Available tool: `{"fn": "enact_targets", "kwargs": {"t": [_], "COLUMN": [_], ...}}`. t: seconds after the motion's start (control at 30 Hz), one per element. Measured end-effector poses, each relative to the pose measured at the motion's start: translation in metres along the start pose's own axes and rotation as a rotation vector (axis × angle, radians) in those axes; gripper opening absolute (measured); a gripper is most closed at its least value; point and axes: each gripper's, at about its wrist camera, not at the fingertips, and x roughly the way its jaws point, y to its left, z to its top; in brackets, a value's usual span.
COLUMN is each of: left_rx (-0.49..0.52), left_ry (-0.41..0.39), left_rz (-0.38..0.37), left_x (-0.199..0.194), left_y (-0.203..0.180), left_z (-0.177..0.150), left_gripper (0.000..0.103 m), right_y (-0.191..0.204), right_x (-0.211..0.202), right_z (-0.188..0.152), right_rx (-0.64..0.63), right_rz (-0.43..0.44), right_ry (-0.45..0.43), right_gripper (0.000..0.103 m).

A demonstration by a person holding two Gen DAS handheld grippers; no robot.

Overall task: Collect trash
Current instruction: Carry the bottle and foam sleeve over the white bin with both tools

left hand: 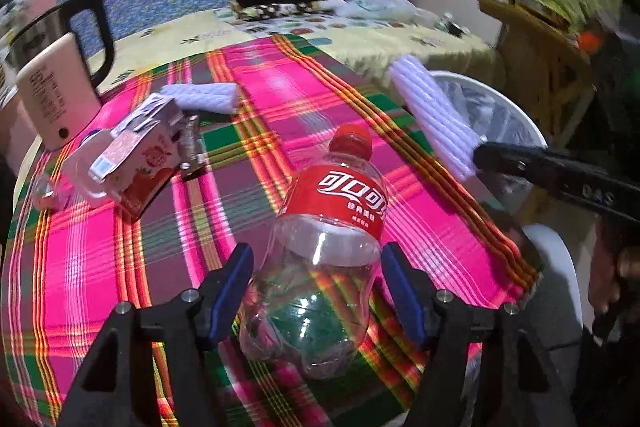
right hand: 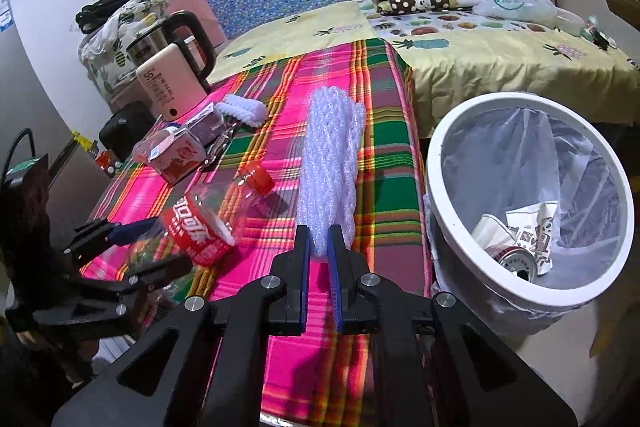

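Observation:
An empty clear cola bottle (left hand: 320,251) with a red label and cap lies on the plaid tablecloth (left hand: 280,99). My left gripper (left hand: 316,287) is open, its blue pads on either side of the bottle's base. My right gripper (right hand: 319,259) is shut on a white foam net sleeve (right hand: 332,167) and holds it above the table's right side; the sleeve also shows in the left wrist view (left hand: 432,115). The white trash bin (right hand: 532,195) with a clear liner stands right of the table, holding a can and paper cups. The bottle also shows in the right wrist view (right hand: 208,219).
A red and white drink carton (left hand: 136,163), a clear plastic cup (left hand: 76,171), a second foam sleeve (left hand: 204,97) and a metal clip lie at the table's left. A beige device (left hand: 56,99) leans on a kettle (right hand: 176,39). A bed (right hand: 500,55) lies behind.

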Motion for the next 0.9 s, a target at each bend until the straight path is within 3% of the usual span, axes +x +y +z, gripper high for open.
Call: {"fn": "enact_targets", "kwargs": {"t": [0.2,0.4,0.47,0.53,0.9], "left_rx": [0.003,0.025,0.012,-0.003,-0.078], "left_ry": [0.027,0.103,0.114,0.117,-0.015], "left_rz": [-0.022,-0.018,-0.016,-0.014,-0.043], "left_x": [-0.007,0.011,0.015,0.018,0.01], "left_y": [0.004,0.0,0.0,0.002,-0.006], "left_z": [0.011,0.016,0.017,0.016,0.024], "left_gripper": [0.077,0.077,0.075,0.064,0.064], "right_y": [-0.003,-0.006,-0.006,-0.008,-0.018], "right_x": [-0.001,-0.004,-0.005,-0.005,-0.012], "right_z": [-0.001,-0.001,-0.001,-0.001,-0.002], "right_rx": [0.009,0.018,0.02,0.024,0.04], "right_rz": [0.007,0.01,0.01,0.009,-0.006], "right_ry": [-0.003,-0.008,-0.011,-0.014,-0.031], "right_gripper": [0.009,0.009,0.009,0.009,0.009]}}
